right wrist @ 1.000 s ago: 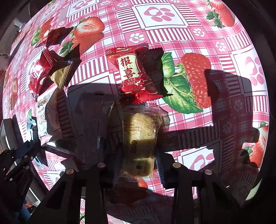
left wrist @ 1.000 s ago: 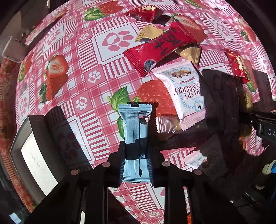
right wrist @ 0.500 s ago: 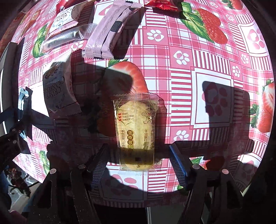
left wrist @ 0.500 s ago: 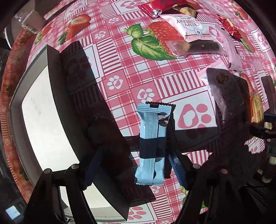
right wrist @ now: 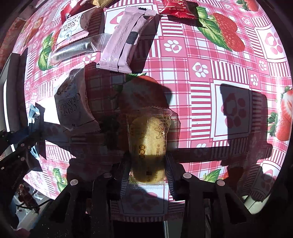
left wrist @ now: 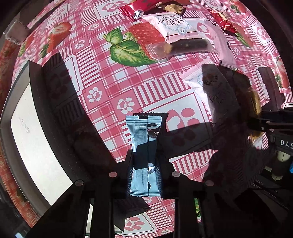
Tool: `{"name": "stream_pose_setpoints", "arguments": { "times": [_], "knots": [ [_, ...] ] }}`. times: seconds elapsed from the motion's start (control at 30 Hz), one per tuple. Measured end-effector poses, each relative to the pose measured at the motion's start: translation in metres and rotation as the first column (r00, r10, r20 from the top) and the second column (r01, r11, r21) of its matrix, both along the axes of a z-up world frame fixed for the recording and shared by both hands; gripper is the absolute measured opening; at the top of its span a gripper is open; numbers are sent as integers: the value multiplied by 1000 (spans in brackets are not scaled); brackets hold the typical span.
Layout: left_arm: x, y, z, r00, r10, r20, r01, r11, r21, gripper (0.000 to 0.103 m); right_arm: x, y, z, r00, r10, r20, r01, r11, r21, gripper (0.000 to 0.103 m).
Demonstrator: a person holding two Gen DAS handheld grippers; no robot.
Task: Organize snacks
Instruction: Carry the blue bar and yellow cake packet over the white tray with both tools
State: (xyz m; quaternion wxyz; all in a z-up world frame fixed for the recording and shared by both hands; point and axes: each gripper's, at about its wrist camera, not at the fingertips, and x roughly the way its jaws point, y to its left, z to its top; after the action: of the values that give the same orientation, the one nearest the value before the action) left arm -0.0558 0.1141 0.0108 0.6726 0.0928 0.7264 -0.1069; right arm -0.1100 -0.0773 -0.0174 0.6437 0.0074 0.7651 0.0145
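Left jaws: the left gripper (left wrist: 145, 172) has just been closing, and its jaws now pinch the blue packet (left wrist: 145, 155) across its middle; the packet hangs lengthwise between the pads.
Right jaws: the right gripper (right wrist: 147, 170) has likewise just been closing, and it clamps the clear-wrapped yellow cookie (right wrist: 148, 144) by its lower half.
Landmark: the grey tray (left wrist: 34, 128), open and white-floored, on the strawberry tablecloth (left wrist: 109, 87).
Blue packet, place: just beside the tray's near wall, over the cloth, not yet over the tray floor.
Cookie, place: well apart from the tray, on the far side of the blue packet from it.
Loose snacks: a cranberry packet (right wrist: 73, 108) lies between the two grippers; a pink packet (right wrist: 124, 40), a clear dark bar (left wrist: 183, 46) and red packets (left wrist: 139, 9) lie farther from the tray.
Step in hand: probably carrying both snacks to the tray.
Doing it well: bring the blue packet clear over the wall before letting go, lay it flat along one side to leave room, and keep the right gripper back so the two do not crowd.
Risk: the slippery wrappers could twist in the pads if swung.
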Motion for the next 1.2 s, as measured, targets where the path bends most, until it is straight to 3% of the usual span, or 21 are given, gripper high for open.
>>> {"name": "stream_pose_setpoints", "arguments": {
  "times": [0.2,0.43,0.6,0.7,1.0,1.2],
  "knots": [
    [-11,10,24,996,76,37,-72,993,-95,25,1,4,22,991,-128,36,121,982,145,38],
    [5,18,49,990,109,91,-99,989,-111,25,8,33,46,987,-144,64,132,976,172,38],
    [-16,64,54,983,127,136,-114,989,-98,25,22,72,58,993,-83,87,66,981,184,38],
    [-30,111,66,977,146,158,-131,986,-104,25,34,104,64,994,-40,97,21,981,191,38],
    [-41,165,83,948,234,215,-222,972,-82,25,57,210,67,982,142,126,-165,967,196,38],
    [-51,204,79,925,319,206,-311,948,-69,25,69,281,45,959,257,123,-278,939,201,38]
  ]
}}
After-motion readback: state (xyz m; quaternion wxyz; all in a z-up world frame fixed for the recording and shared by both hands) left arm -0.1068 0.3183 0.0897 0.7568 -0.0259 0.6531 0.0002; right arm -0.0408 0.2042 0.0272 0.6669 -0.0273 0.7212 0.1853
